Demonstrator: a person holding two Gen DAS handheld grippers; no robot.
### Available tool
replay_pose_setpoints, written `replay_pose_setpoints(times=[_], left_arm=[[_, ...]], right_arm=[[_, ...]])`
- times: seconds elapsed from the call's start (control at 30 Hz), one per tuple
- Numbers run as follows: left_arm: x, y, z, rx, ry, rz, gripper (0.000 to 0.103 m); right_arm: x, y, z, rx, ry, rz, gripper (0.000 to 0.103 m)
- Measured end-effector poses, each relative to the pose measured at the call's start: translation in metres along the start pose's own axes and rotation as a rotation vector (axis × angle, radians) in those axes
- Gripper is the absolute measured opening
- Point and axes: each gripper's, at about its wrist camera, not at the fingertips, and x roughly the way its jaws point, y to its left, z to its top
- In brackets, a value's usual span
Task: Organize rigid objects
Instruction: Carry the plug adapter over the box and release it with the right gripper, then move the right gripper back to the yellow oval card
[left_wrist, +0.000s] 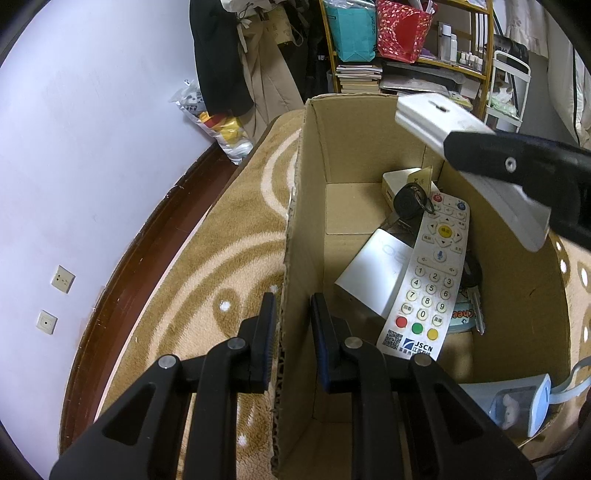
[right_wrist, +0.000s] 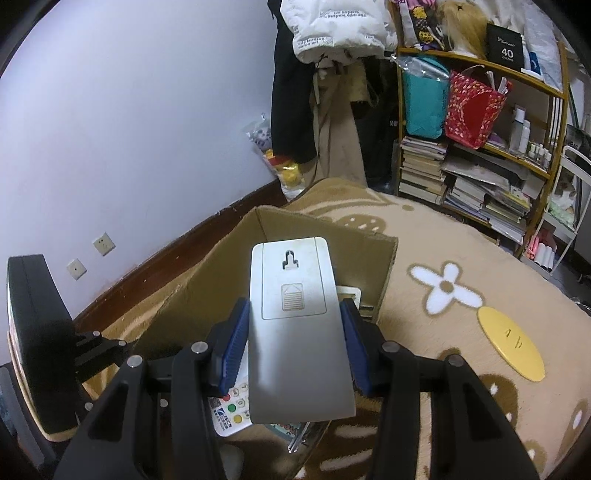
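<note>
An open cardboard box (left_wrist: 306, 229) stands on a beige rug. Inside lie a white remote (left_wrist: 428, 280) with coloured buttons, a black-headed key (left_wrist: 406, 203), a white flat case (left_wrist: 369, 277) and a small white box (left_wrist: 402, 181). My left gripper (left_wrist: 293, 321) straddles the box's left wall, with both pads pressed against the cardboard. My right gripper (right_wrist: 294, 314) is shut on a grey-white flat device (right_wrist: 295, 280), back side up, and holds it above the box (right_wrist: 207, 280). The same device (left_wrist: 443, 118) hangs over the box's right side in the left wrist view.
A yellow disc (right_wrist: 511, 343) lies on the rug to the right of the box. A light blue and white gadget (left_wrist: 524, 406) sits by the box's near right corner. A crowded bookshelf (right_wrist: 480, 166) and hanging clothes (right_wrist: 295, 92) stand behind. The wall is close on the left.
</note>
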Motion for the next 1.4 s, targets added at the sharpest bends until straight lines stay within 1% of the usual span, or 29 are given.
replay_pose_setpoints(times=[0.13,0.2,0.43,0.53,0.57,0.63,0.67,0.77,0.83,0.9,0.93,0.97,1.07,1.17,1.27,1.4], left_arm=[[0.0,-0.001,0.0,0.002,0.0,0.003,0.019],[0.0,0.0,0.0,-0.001,0.0,0.0,0.019],[-0.001,-0.004,-0.002,-0.001,0.0,0.002,0.019],[-0.003,-0.005,-0.003,0.002,-0.001,0.004,0.019],[-0.003,-0.005,-0.003,0.003,-0.002,0.008,0.019],[-0.003,-0.005,-0.003,0.004,-0.002,0.009,0.019],[-0.003,-0.005,-0.002,0.003,-0.003,0.007,0.019],[-0.003,-0.006,-0.003,0.003,-0.002,0.008,0.019],[-0.003,-0.006,-0.002,0.004,-0.003,0.008,0.019],[-0.003,-0.007,-0.003,0.006,-0.003,0.01,0.019],[-0.003,-0.007,-0.003,0.006,-0.003,0.011,0.019],[-0.003,-0.007,-0.003,0.007,-0.003,0.011,0.019],[-0.003,-0.008,-0.003,0.015,-0.004,0.017,0.019],[-0.004,-0.008,-0.003,0.019,-0.006,0.021,0.019],[-0.003,-0.009,-0.003,0.014,-0.004,0.018,0.019],[-0.004,-0.011,-0.004,0.023,-0.006,0.024,0.019]], right_arm=[[0.003,0.0,-0.002,-0.002,0.013,0.0,0.051],[0.003,0.0,-0.001,0.001,0.013,0.004,0.048],[0.0,-0.002,0.001,0.011,0.003,-0.005,0.048],[-0.003,-0.007,0.003,0.029,-0.012,-0.024,0.049],[-0.004,-0.009,0.004,0.034,-0.016,-0.03,0.05],[-0.007,-0.013,0.005,0.044,-0.028,-0.041,0.057],[-0.009,-0.015,0.006,0.052,-0.037,-0.048,0.065],[-0.019,-0.027,0.01,0.092,-0.075,-0.073,0.079],[-0.026,-0.038,0.013,0.125,-0.103,-0.089,0.085],[-0.03,-0.049,0.016,0.152,-0.12,-0.107,0.094],[-0.033,-0.057,0.018,0.173,-0.127,-0.11,0.096],[-0.035,-0.066,0.02,0.2,-0.133,-0.114,0.102],[-0.039,-0.087,0.024,0.246,-0.146,-0.172,0.103],[-0.039,-0.11,0.029,0.263,-0.136,-0.231,0.103],[-0.034,-0.13,0.03,0.269,-0.118,-0.265,0.103],[-0.023,-0.156,0.02,0.278,-0.08,-0.292,0.103]])
